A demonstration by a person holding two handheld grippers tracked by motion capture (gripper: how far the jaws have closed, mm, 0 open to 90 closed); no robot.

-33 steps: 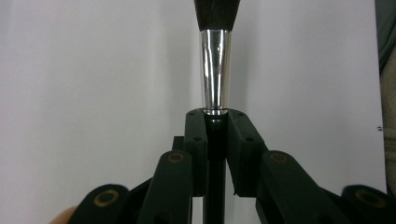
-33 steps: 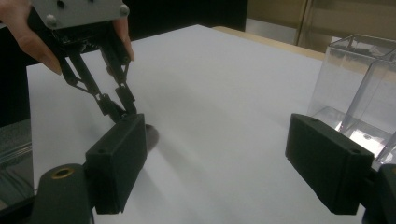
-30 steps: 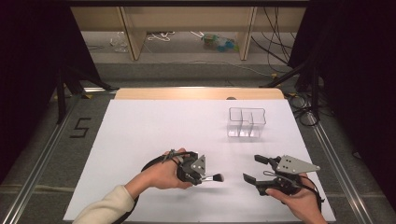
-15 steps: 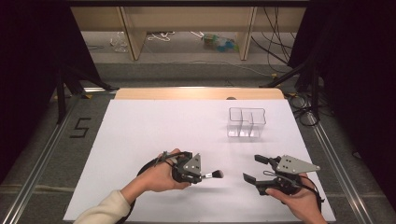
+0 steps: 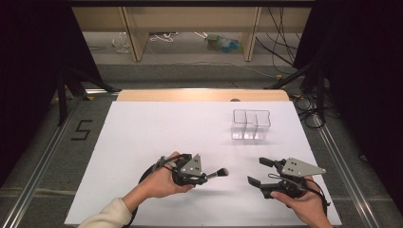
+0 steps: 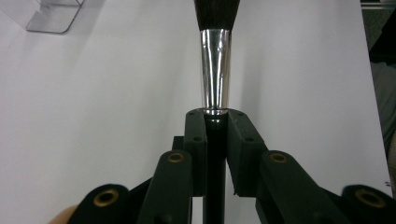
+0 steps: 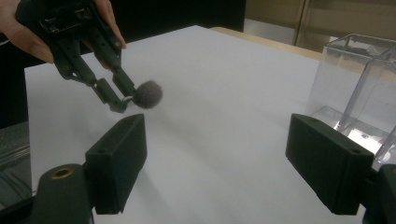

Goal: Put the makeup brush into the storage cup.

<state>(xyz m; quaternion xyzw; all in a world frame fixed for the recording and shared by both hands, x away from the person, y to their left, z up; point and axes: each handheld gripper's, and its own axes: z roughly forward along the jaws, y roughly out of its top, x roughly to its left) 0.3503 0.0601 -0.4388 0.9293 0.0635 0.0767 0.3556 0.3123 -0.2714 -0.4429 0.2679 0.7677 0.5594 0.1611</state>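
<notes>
Makeup brush (image 5: 216, 174), black-handled with a silver ferrule and dark bristles, sits pinched between the pressed-together jaws of the left gripper (image 5: 205, 177), lower centre of the high view, bristles pointing right and lifted off the white table (image 5: 157, 133). In the left gripper view the pads clamp the handle just below the ferrule (image 6: 215, 70). To the lower right, the right gripper (image 5: 259, 172) rests with jaws spread wide and empty. Farther up and right stands a clear two-compartment holder (image 5: 251, 125), well apart from both grippers. Judging from this, the brush is picked up and being carried; the next move likely calls for swinging it toward the holder and tipping it upright to drop in.
</notes>
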